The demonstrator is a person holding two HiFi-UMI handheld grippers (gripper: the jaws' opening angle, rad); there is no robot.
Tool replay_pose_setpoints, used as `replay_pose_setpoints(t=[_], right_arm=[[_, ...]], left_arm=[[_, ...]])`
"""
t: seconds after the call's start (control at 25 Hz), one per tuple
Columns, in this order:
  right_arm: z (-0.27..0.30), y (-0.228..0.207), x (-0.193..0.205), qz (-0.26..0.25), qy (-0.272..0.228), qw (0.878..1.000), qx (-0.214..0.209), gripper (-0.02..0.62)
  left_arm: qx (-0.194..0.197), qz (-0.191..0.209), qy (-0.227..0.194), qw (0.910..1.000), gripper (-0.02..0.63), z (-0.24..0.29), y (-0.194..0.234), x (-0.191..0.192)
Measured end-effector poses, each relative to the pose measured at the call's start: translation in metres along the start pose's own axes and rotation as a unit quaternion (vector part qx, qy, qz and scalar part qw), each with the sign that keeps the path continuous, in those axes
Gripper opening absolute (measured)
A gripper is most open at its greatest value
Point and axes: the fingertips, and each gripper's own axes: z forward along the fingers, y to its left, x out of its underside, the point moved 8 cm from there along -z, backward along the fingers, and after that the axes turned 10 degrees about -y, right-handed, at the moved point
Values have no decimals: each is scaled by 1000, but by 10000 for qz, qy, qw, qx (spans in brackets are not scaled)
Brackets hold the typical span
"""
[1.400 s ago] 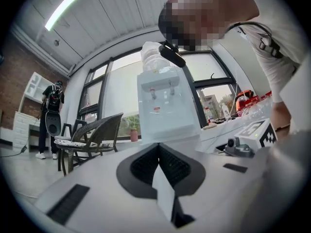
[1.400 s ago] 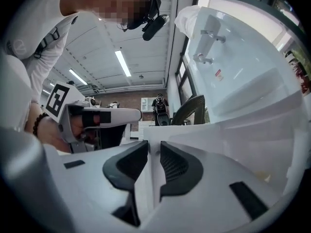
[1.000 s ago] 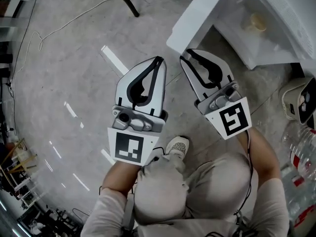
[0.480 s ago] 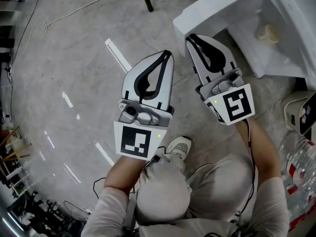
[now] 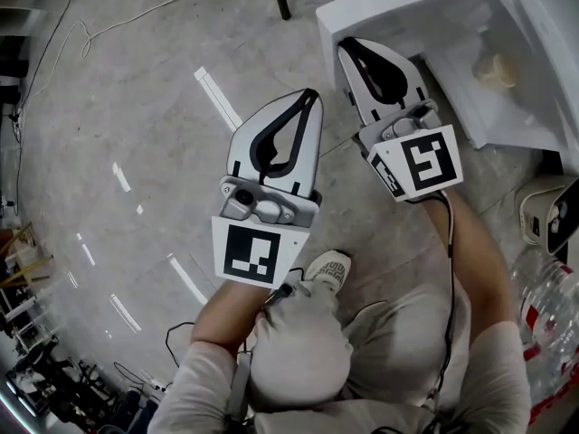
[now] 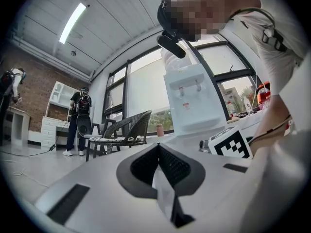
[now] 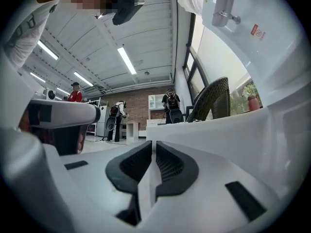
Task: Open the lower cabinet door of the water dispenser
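The white water dispenser [image 6: 189, 101] stands ahead, its taps high in the right gripper view [image 7: 223, 6]. In the head view its lower cabinet door [image 5: 389, 12] stands swung out, and the cabinet inside [image 5: 470, 107] shows with a pale cup-like object [image 5: 498, 69]. My right gripper [image 5: 345, 43] [image 7: 151, 142] lies level with its tips at the door's near edge. Its jaws are closing to a narrow slit with nothing between them. My left gripper [image 5: 313, 94] [image 6: 158, 144] is shut and empty, left of the door and apart from it.
Large water bottles [image 5: 554, 306] and a white appliance [image 5: 547, 202] sit at the right edge. A cable [image 5: 136, 21] runs over the grey floor. A wicker chair [image 6: 121, 127] stands left of the dispenser, and people [image 6: 77, 120] work far back. My shoe [image 5: 327, 268] is below the grippers.
Both grippers have moved up the picture toward the dispenser. The right gripper's jaws have narrowed from clearly apart to a thin slit, and its tips have reached the door's edge.
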Motion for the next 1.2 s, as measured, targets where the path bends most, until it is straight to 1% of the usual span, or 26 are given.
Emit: replay_pose_setpoints(t=[0.16,0.32,0.52,0.64,0.84,0.92,1.0,1.08,1.2], right_arm=[[6,0,0,-34,34,10000,42,35],[-5,0,-6,112,-68,9999,81,32],[-44,-1,-22,129,-193,9997,105,32],[-69,-5,-33,148,-268,9993,207,32],[-109,-12,-58,-2,-318,9987,389,32],[-127,-17,-78,-28,-328,9978,574,32],[-147,-20,-109,-10,-326,9959,839,32],[-166,-20,-150,17,-338,9927,1156,32],[-187,-14,-225,-48,-361,9862,1613,32]], left_arm=[[-6,-53,-24,10000,3,3,-1,0],[88,-63,-56,9999,3,9,-6,-2],[217,-40,-149,9996,3,16,-19,-3],[247,-46,-215,9995,3,23,-30,-2],[386,-83,-266,9989,3,37,-48,-8],[395,-100,-284,9988,3,43,-52,-24],[428,-132,-287,9986,3,49,-57,-51],[542,-156,-282,9980,3,56,-61,-88],[743,-145,-279,9967,3,66,-63,-155]])
